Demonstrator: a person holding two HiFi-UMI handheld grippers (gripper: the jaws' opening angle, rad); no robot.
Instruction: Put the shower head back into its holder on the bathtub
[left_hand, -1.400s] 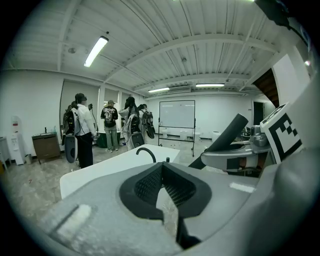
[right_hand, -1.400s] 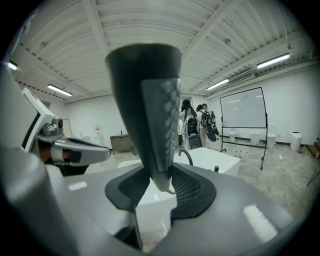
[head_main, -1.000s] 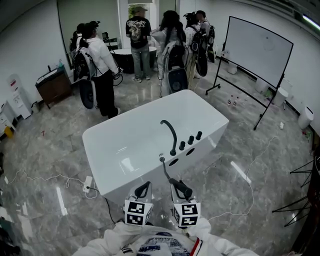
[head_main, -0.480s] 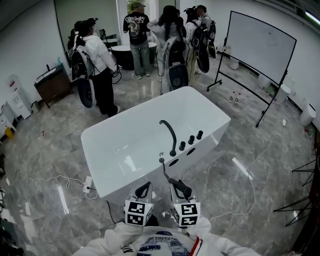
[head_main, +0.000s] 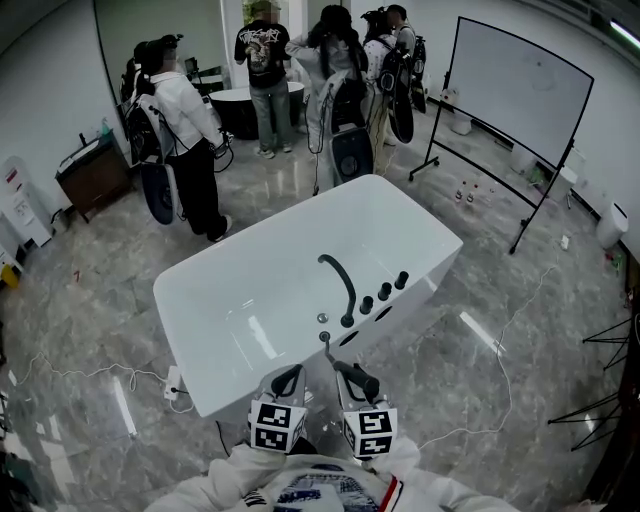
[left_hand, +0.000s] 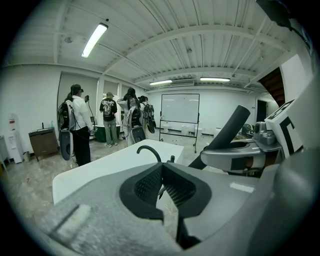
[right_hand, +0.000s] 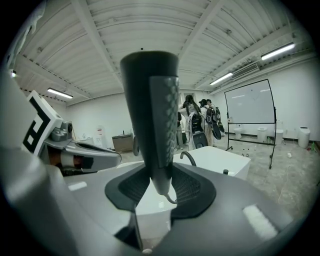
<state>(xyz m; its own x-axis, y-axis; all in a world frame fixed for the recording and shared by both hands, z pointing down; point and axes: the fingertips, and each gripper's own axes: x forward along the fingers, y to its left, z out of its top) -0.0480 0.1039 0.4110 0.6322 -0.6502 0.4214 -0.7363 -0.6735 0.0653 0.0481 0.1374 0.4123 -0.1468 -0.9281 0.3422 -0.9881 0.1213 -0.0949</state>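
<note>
Left tongs (left_hand: 162, 166) pressed together at tips, nothing between them; right tongs (right_hand: 160, 176) pinching shower head (right_hand: 150, 107) by narrow lower end, wide end pointing up; both tongs side by side just short of bathtub (head_main: 262, 282) near rim; shower head not in holder, thin hose (head_main: 329, 352) running from it to tub rim.
Counts: one bathtub; one black curved spout (head_main: 343, 281); three black knobs (head_main: 384, 294) in row beside it; one whiteboard (head_main: 520, 90); at least five people (head_main: 184, 120) standing beyond tub.
</note>
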